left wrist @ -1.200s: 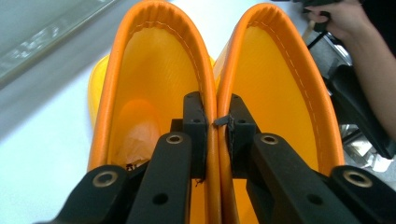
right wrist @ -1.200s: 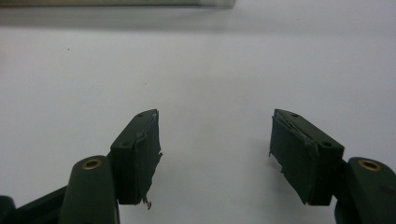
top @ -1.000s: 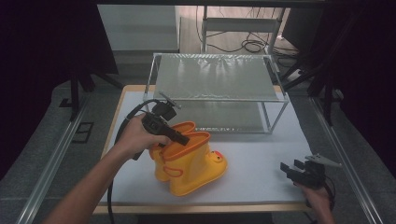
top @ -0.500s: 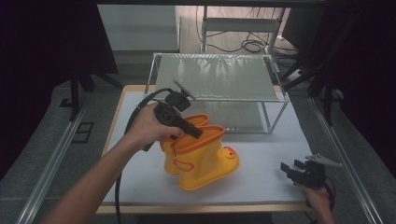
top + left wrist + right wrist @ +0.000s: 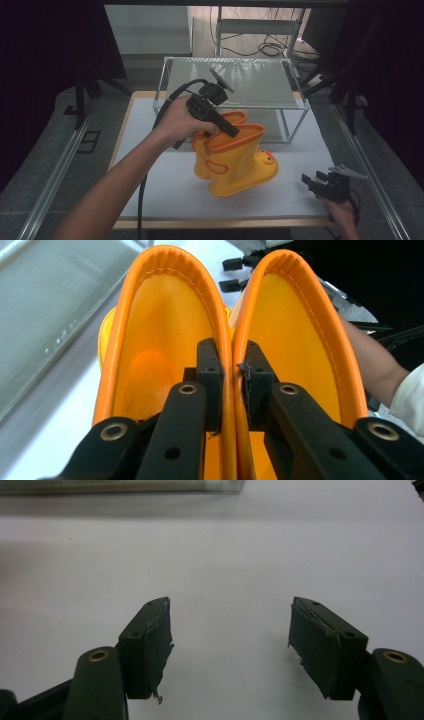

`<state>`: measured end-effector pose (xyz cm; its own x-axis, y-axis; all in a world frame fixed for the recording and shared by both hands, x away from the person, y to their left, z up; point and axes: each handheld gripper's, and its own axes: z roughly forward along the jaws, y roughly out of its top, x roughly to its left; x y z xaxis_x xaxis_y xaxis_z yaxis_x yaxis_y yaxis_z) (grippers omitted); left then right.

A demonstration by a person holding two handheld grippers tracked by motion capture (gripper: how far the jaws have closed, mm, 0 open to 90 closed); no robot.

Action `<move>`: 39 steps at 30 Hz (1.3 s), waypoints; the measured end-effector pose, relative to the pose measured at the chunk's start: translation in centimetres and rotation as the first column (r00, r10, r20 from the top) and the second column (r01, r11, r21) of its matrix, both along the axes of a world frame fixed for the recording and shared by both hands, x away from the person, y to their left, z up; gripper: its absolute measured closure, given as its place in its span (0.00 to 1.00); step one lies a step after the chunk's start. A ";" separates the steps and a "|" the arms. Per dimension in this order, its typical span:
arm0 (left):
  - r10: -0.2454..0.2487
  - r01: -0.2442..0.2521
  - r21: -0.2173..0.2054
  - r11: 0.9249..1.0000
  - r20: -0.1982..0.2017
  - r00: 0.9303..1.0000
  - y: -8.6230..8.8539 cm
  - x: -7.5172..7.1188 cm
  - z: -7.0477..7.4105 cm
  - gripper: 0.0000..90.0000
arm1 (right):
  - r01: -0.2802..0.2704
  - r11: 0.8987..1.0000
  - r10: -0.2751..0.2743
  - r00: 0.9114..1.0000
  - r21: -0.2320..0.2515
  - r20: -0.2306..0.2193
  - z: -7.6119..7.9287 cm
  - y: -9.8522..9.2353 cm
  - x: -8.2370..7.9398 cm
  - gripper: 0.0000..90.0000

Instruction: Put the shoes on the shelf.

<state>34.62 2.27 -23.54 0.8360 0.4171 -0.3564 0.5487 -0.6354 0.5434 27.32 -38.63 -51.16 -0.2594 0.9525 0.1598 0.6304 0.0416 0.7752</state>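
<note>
The left gripper (image 5: 231,385) is clamping both boots' (image 5: 235,160) touching rims at frame centre, while the right gripper (image 5: 230,650) is sitting lower right, jaws apart.

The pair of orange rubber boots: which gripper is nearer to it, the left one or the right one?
Left. The left gripper pinches the two touching cuffs of the orange boots together, one jaw inside each boot. The right gripper rests open at the table's near right corner, apart from the boots.

Dim room w/ dark surrounds, bright white tabletop (image 5: 165,185), soft shadows, slight blur.
</note>
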 end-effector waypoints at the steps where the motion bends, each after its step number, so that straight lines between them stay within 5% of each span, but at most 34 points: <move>1: 0.000 0.000 -0.006 1.000 0.000 1.000 -0.1 0.2 0.3 0.91 | 0.001 1.000 -0.001 1.000 0.000 0.003 0.0 0.0 0.0 0.37; 10: -0.014 0.015 -0.018 1.000 0.041 0.999 -1.4 1.1 3.3 0.92 | 0.005 1.000 -0.005 1.000 0.005 0.001 0.0 -0.1 0.0 0.37; 19: -0.012 0.014 -0.053 0.999 0.036 0.999 -2.5 2.6 5.6 0.92 | 0.006 1.000 -0.006 1.000 0.007 -0.002 -0.1 -0.2 0.1 0.37; 30: 0.059 -0.054 -0.094 0.994 0.053 0.997 -2.8 5.0 9.8 0.92 | 0.016 1.000 -0.016 1.000 0.008 -0.005 -0.1 -0.5 0.0 0.37; 34: 0.137 -0.130 -0.115 0.985 0.052 0.989 -2.3 6.5 10.6 0.92 | 0.016 1.000 -0.016 1.000 0.010 0.003 0.0 -0.5 0.0 0.37; 39: 0.250 -0.242 -0.116 0.963 0.061 0.966 -1.7 8.5 11.2 0.92 | 0.015 1.000 -0.015 1.000 0.010 0.001 -0.1 -0.4 0.0 0.37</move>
